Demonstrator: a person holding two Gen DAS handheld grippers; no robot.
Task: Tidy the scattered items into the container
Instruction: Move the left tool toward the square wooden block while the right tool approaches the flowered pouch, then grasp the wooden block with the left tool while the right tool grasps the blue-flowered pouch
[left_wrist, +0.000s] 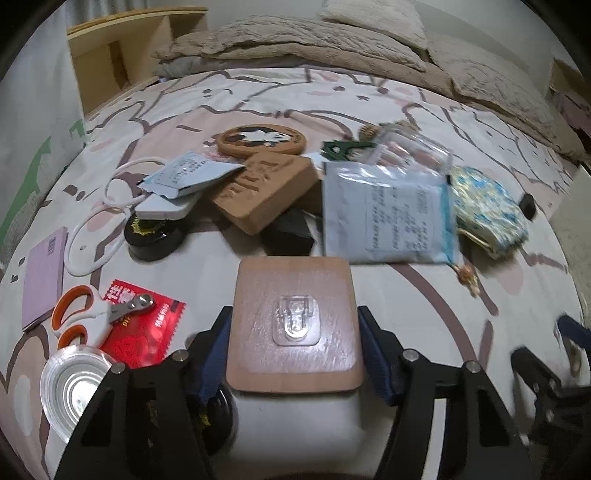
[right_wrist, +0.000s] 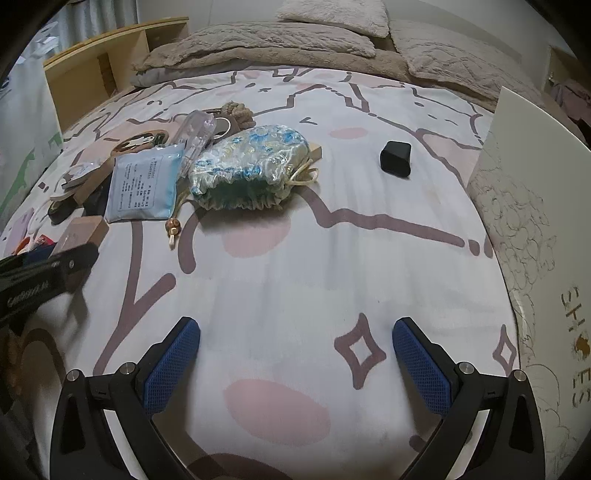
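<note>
My left tool (left_wrist: 293, 343) has its blue pads clamped on both side edges of the flat brown wooden plaque with a clear plastic hook (left_wrist: 293, 328), held just above the patterned bed sheet (left_wrist: 424, 295). My right tool (right_wrist: 295, 365) is wide open, nothing between its pads, hovering over bare sheet. White shoe box (right_wrist: 524, 229) stands at the right edge of the bed. Blue-gold brocade drawstring pouch (right_wrist: 251, 166) and small black block (right_wrist: 396, 159) lie on the sheet, well apart.
</note>
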